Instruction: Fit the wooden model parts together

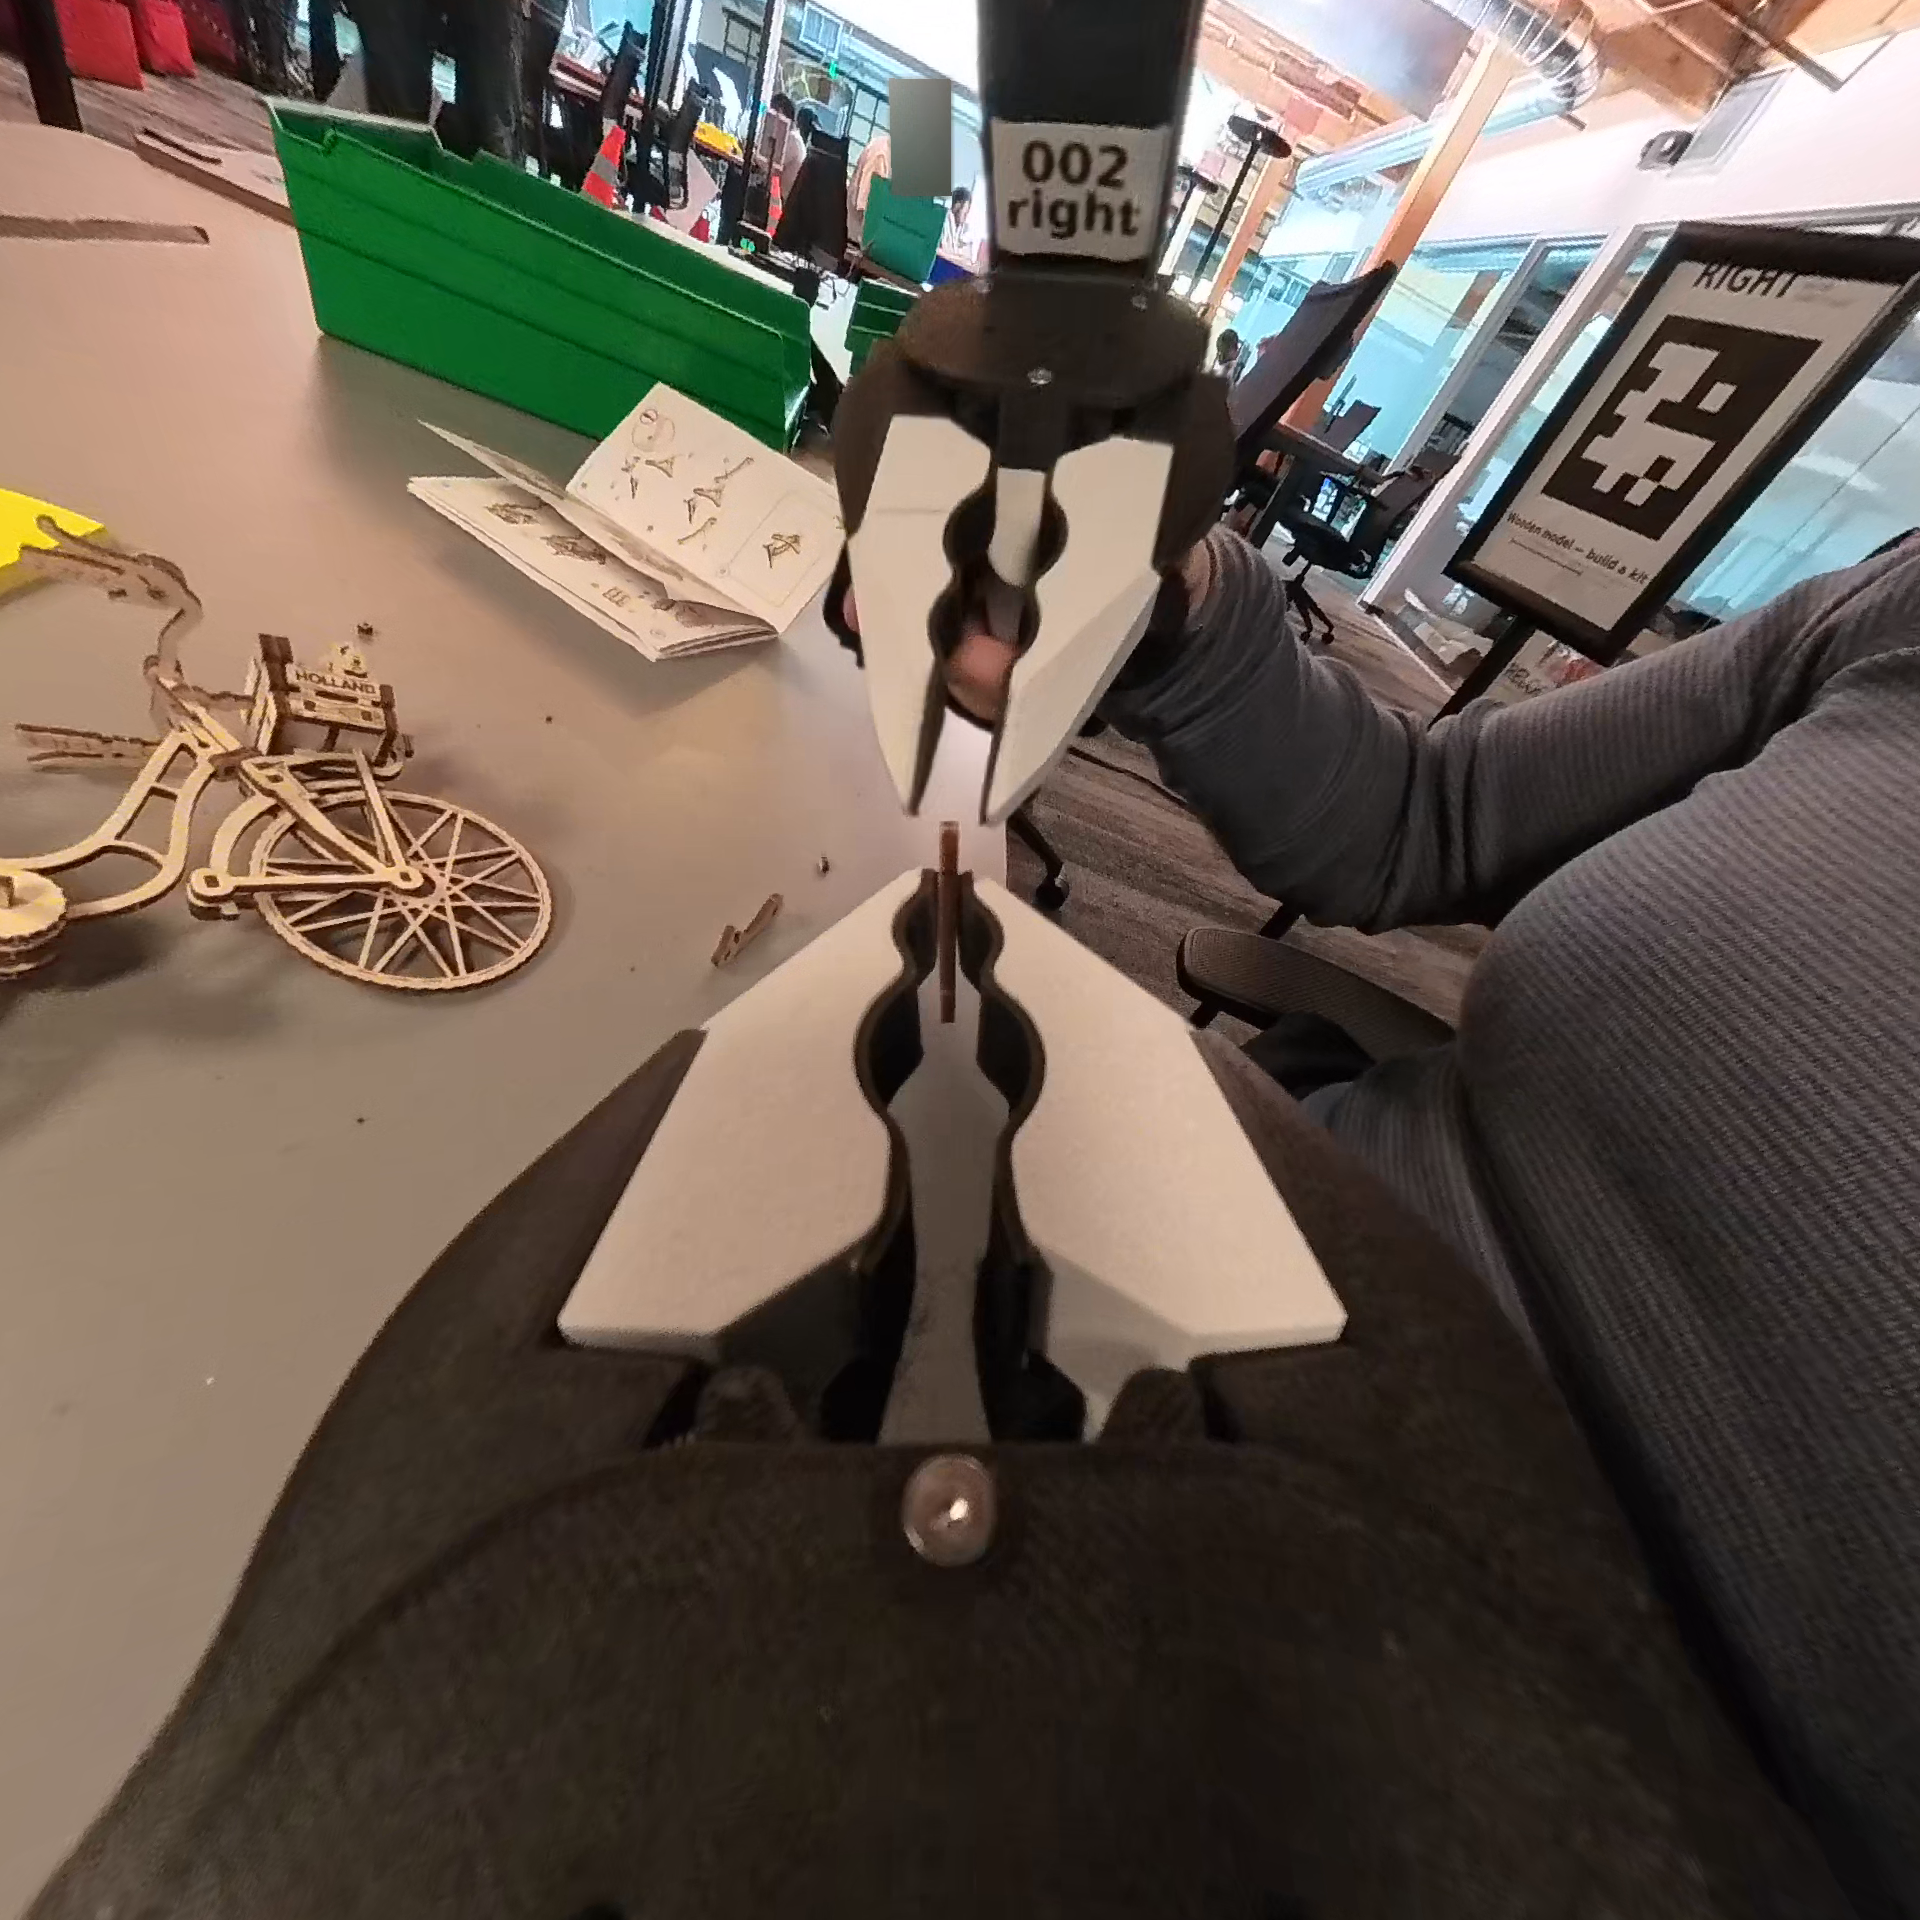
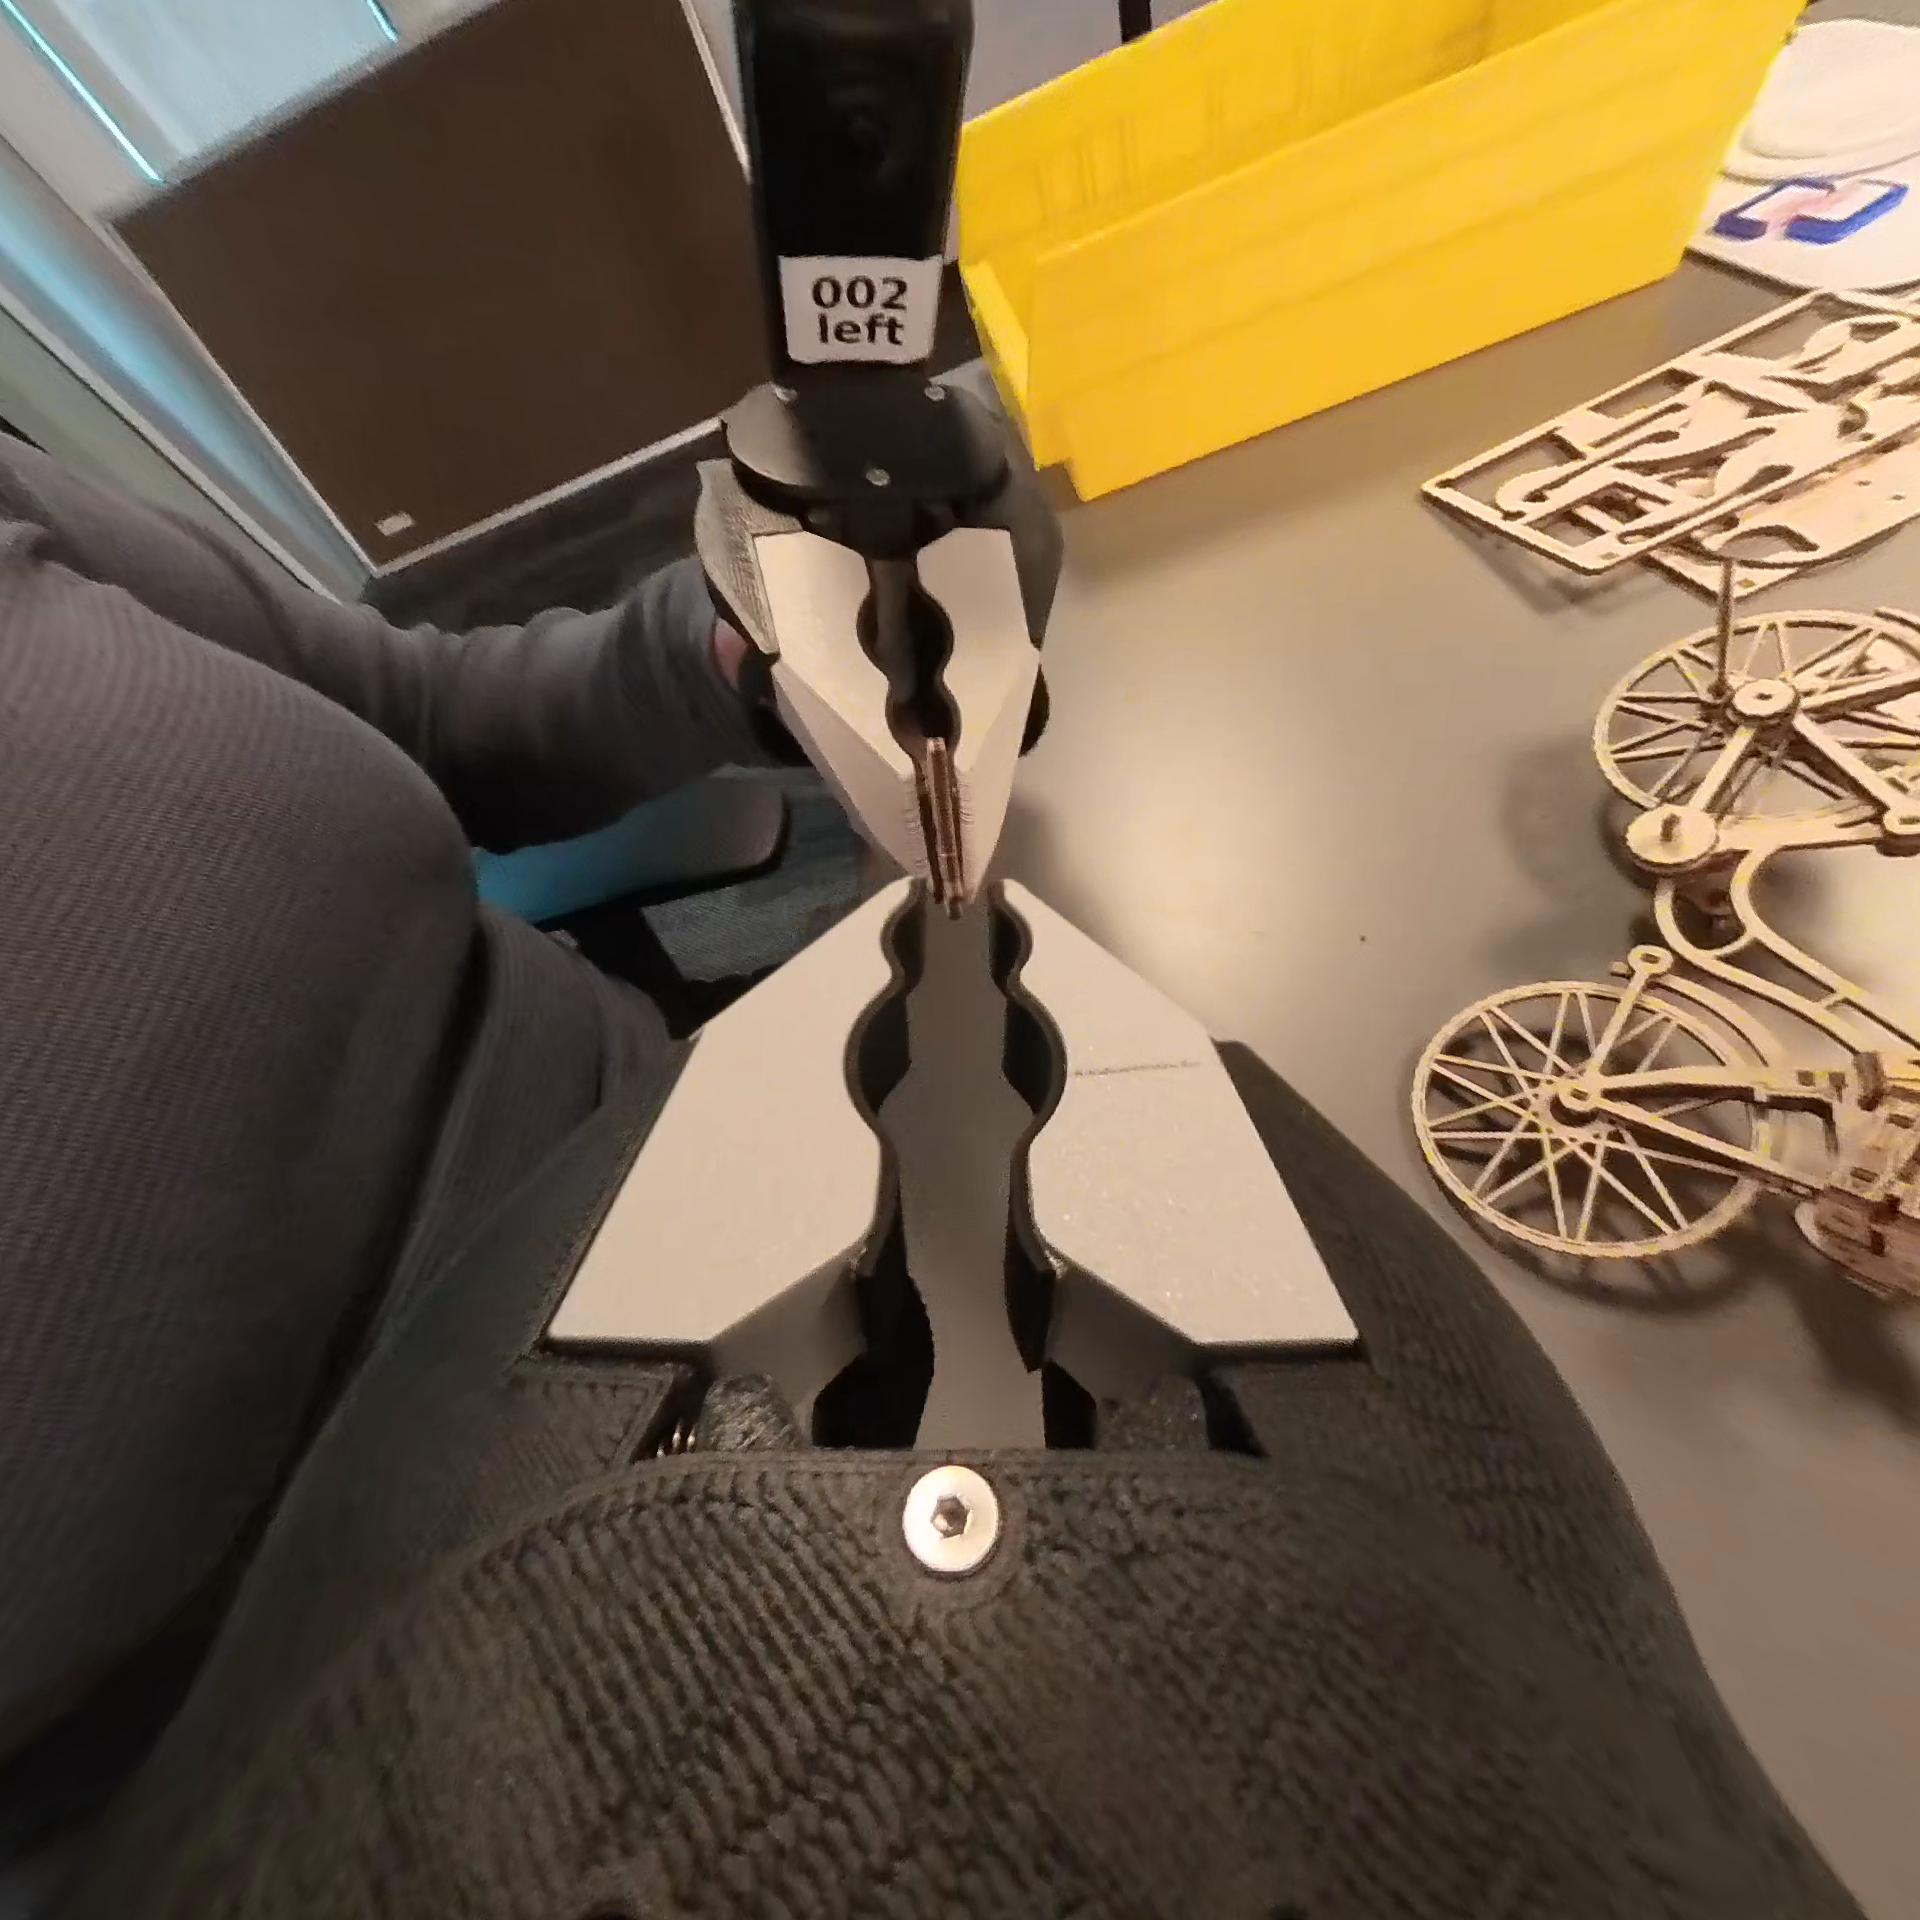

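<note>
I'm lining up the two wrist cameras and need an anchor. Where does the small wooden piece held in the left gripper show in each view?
Left wrist view: the small wooden piece stands edge-on at centre, clamped at the left gripper tips, just below the open right gripper.
Right wrist view: the piece sits slightly above centre, in the facing gripper's tips.
Shared landmark: the wooden bicycle model on the grey table.

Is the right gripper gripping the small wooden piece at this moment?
No, the right gripper is open and empty, its tips just short of the small wooden piece clamped in the left gripper.
</note>
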The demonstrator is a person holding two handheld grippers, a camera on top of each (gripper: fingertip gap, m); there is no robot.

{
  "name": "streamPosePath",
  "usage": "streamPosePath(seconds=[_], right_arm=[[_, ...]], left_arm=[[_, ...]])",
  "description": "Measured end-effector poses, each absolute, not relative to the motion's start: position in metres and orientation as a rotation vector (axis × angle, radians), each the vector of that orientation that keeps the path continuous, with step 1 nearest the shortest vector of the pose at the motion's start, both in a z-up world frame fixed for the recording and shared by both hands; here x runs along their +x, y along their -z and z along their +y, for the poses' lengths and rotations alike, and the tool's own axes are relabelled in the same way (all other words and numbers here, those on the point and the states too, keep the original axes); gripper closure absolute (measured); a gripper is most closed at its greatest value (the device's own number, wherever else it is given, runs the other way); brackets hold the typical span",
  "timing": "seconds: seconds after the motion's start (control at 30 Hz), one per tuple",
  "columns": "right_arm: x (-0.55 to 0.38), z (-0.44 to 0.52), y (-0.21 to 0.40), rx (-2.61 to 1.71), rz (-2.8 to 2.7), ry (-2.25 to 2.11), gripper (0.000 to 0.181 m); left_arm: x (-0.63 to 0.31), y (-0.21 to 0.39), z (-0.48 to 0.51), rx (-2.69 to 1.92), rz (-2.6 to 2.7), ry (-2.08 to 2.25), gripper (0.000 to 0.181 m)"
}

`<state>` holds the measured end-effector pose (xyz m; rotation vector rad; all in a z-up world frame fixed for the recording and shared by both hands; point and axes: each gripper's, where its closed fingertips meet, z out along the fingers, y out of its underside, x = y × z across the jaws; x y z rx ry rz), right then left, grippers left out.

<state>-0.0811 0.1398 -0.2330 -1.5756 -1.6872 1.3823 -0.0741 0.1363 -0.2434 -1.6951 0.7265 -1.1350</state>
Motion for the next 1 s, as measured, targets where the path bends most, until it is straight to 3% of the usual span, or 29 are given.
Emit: streamPosePath(seconds=[0.2, 1.0], right_arm=[[-0.0823, 0.1349, 0.2303, -1.564, -1.692, -1.439, 0.181], [-0.0756, 0.1339, 0.233, -1.576, -1.744, -1.403, 0.181]], left_arm=[[-0.0714, 0.2381, 0.1346, -1.678, 0.73, 1.156, 0.179], [-0.0693, 0.2384, 0.132, -1.684, 0.734, 1.173, 0.179]])
